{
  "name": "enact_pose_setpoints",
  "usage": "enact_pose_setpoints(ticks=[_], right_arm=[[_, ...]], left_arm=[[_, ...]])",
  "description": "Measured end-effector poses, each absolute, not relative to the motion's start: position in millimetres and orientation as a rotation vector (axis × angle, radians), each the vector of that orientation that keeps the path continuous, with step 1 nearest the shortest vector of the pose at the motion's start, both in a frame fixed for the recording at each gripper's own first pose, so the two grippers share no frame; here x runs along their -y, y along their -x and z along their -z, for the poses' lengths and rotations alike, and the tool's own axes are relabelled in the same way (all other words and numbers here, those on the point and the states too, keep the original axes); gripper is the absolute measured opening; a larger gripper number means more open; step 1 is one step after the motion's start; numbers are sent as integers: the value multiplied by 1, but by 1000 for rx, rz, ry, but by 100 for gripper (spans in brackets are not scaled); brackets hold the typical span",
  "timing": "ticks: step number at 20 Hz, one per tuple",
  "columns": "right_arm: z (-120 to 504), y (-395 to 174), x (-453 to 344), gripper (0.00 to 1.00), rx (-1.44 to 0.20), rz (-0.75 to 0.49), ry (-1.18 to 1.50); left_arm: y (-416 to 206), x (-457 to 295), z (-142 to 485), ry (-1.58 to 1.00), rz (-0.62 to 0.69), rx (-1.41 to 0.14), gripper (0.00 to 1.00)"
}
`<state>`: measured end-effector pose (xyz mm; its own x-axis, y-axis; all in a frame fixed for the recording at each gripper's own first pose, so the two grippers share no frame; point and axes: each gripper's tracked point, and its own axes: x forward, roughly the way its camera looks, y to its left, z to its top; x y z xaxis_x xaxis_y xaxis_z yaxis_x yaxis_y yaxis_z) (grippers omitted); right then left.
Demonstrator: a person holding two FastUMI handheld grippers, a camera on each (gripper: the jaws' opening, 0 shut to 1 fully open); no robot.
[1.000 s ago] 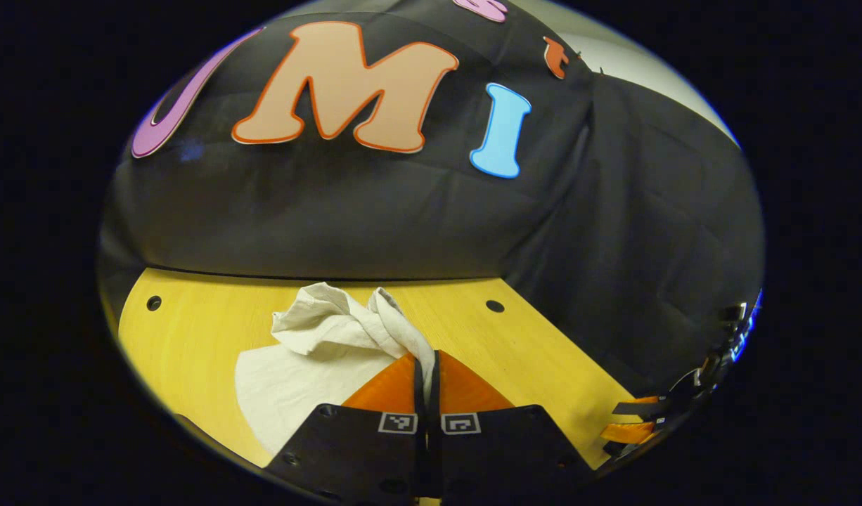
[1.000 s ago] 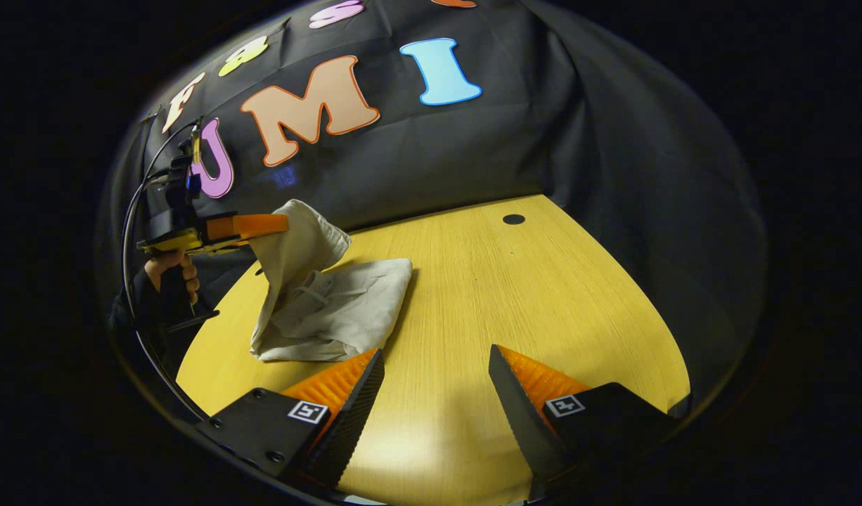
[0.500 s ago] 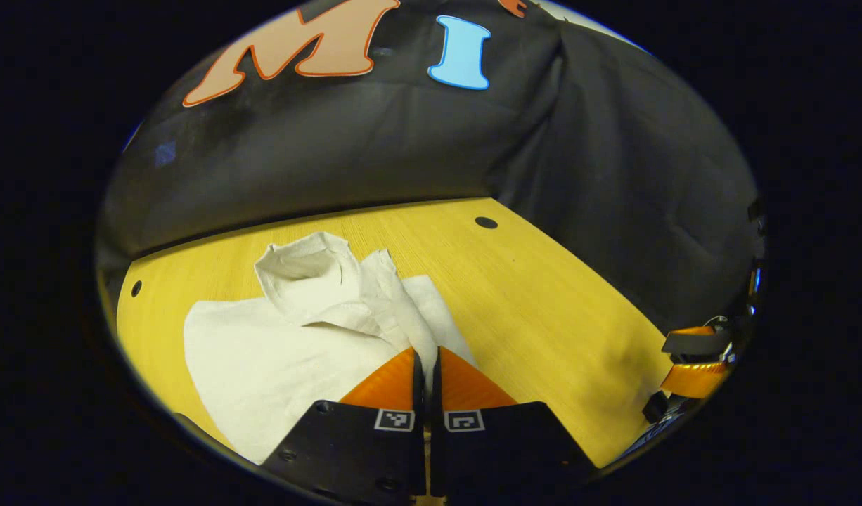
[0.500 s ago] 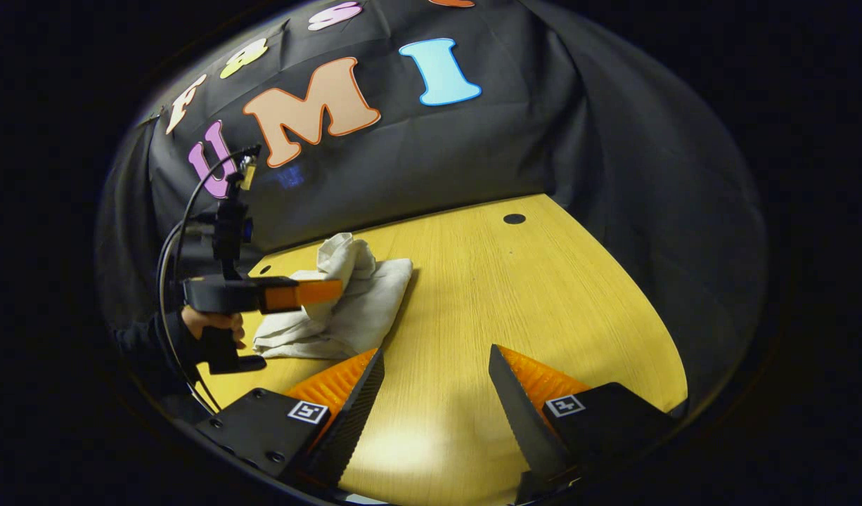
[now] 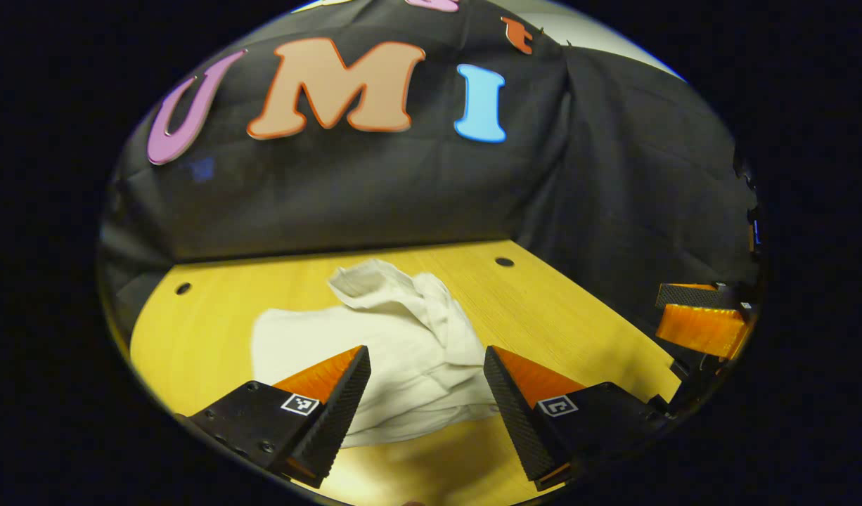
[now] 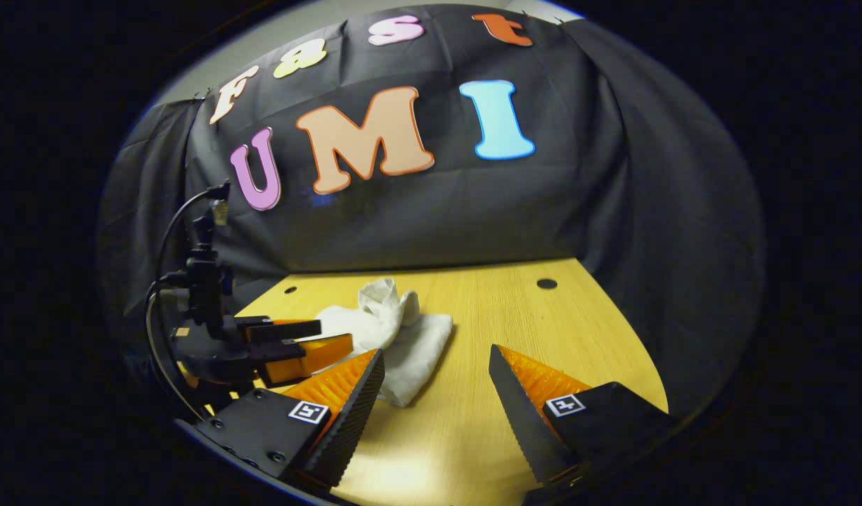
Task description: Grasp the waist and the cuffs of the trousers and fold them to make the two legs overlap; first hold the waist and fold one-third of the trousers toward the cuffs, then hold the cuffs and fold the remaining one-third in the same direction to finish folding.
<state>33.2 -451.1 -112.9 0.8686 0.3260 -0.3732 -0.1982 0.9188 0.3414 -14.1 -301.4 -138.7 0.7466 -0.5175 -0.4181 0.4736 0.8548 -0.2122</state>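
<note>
The yellow wooden table (image 5: 206, 330) holds the white trousers (image 5: 375, 351), folded into a small flat pile with a crumpled, bumpy lump on top. The left gripper (image 5: 425, 365) sits just in front of them, wide open, holding nothing. The right gripper (image 6: 434, 372) is wide open and empty too, beside the pile.

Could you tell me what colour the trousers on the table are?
The trousers are plain off-white, clearest in the left gripper view.

The trousers (image 5: 375, 344) lie bunched on the counter (image 5: 564, 330), just ahead of the left tool (image 5: 425, 383). The right tool (image 6: 434, 393) sits to their right, over bare counter, with the left tool (image 6: 301, 341) off to its left.
</note>
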Motion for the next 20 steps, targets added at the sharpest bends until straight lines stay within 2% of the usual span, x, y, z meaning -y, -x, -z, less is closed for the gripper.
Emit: enact_pose_setpoints(ticks=[3,12,13,14,20], right_arm=[[82,-33,434,96,-386,-243,-307],[-4,-6,377,96,-198,-236,-253],[-9,-2,370,91,-194,-246,-254],[-13,3,363,96,-193,-255,-254],[-35,24,349,96,-152,-244,-237]], left_arm=[[28,250,96,65,459,-357,95],[49,84,6,145,191,-187,95],[53,74,2,131,179,-175,95],[58,65,0,118,170,-166,95],[74,45,-7,118,182,-138,95]])
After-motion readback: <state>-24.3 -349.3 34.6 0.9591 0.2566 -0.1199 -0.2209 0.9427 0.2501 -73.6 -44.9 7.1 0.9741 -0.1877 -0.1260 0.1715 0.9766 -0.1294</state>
